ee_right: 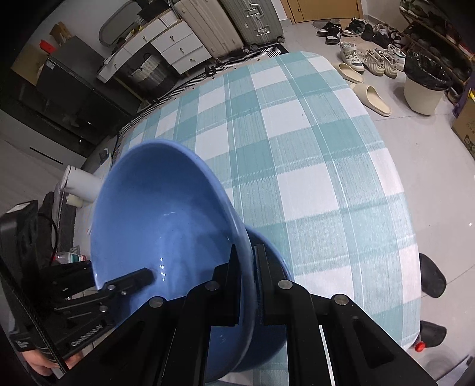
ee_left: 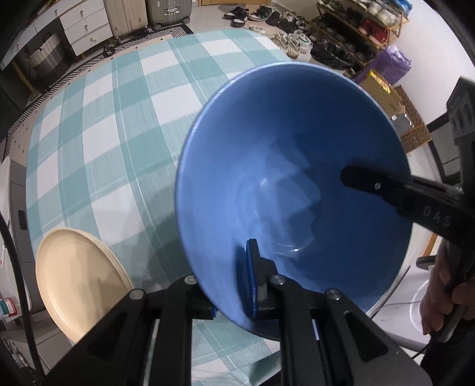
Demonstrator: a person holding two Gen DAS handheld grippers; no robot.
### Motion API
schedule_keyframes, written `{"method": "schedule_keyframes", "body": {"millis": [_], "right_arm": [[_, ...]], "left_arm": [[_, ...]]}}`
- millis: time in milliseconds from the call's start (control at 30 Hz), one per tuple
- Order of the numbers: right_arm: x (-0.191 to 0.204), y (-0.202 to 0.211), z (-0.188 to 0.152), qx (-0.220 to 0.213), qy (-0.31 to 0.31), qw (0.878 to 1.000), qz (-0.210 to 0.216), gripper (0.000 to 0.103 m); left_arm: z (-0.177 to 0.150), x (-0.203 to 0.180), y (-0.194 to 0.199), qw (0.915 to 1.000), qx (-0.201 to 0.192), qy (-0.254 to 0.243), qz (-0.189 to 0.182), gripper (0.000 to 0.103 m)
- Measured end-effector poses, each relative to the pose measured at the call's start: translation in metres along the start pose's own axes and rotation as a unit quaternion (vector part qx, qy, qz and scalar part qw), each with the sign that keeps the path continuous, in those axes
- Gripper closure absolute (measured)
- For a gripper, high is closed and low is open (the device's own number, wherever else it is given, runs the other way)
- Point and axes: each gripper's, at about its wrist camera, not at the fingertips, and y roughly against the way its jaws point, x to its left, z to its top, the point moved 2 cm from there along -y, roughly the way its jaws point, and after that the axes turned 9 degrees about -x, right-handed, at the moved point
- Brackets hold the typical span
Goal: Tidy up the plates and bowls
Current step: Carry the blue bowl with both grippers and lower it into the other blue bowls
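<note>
1. Bowl point(ee_left: 291, 184), blue, glossy inside, held tilted above the tabletop point(ee_left: 112, 142) by two pairs of tongs at once. In the left wrist view it fills the centre and the 3 o'clock side; in the right wrist view point(ee_right: 166, 225) it sits from centre toward 8 o'clock.
2. Left tongs point(ee_left: 230, 285): nearly closed on the bowl's rim at 6 o'clock of the left wrist view, one blue-padded finger point(ee_left: 252, 276) inside the bowl, the other outside and under the wall. In the right wrist view these tongs point(ee_right: 142, 277) enter from 8 o'clock.
3. Right tongs point(ee_right: 246, 285): clamped tight on the bowl's wall near its rim, one finger on each side, at 6 o'clock of the right wrist view. In the left wrist view one finger point(ee_left: 374, 182) reaches over the rim from 3 o'clock, with a hand point(ee_left: 445, 285) gripping the handle at 4 o'clock.
4. Plates point(ee_left: 80, 282), cream, a short stack, at 8 o'clock of the left wrist view, near the bowl, resting at the tabletop's edge.
5. Tabletop: covered in teal-and-white checked cloth.
6. Surroundings, 12 to 2 o'clock: suitcases point(ee_right: 231, 23), drawers point(ee_left: 86, 26), shoes point(ee_right: 371, 59) on the floor, bin point(ee_right: 424, 86) with black liner.
</note>
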Motion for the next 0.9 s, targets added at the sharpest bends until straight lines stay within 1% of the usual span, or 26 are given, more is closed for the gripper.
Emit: {"method": "schedule_keyframes", "body": {"millis": [100,300,433,533,633,733,767,900], "right_arm": [[0.002,-0.001,-0.011,-0.001,0.014,1.0,-0.015,0.095],[-0.001,-0.013,-0.027,0.004,0.023,0.999,-0.028,0.095],[0.001,-0.016,-0.035,-0.008,0.047,0.998,-0.049,0.095],[-0.001,-0.018,-0.038,-0.012,0.052,0.997,-0.053,0.095],[-0.004,-0.018,-0.04,-0.017,0.046,0.998,-0.045,0.095],[-0.008,-0.02,-0.044,-0.019,0.036,0.998,-0.037,0.095],[-0.008,-0.021,-0.045,-0.02,0.036,0.998,-0.036,0.095],[-0.005,-0.022,-0.054,-0.038,0.048,0.997,-0.043,0.095]], "left_arm": [[-0.009,-0.003,-0.004,0.9999,-0.002,-0.007,0.008,0.091],[-0.021,-0.012,-0.009,0.9989,-0.009,-0.03,0.035,0.09],[-0.026,-0.019,-0.008,0.9969,-0.018,-0.051,0.057,0.089],[-0.029,-0.022,-0.009,0.9948,-0.023,-0.065,0.075,0.088],[-0.034,-0.03,-0.009,0.9903,-0.027,-0.089,0.104,0.085],[-0.04,-0.036,-0.012,0.9825,-0.027,-0.116,0.143,0.083],[-0.043,-0.036,-0.015,0.9809,-0.025,-0.118,0.153,0.082],[-0.047,-0.032,-0.019,0.9808,-0.028,-0.113,0.157,0.08]]}}
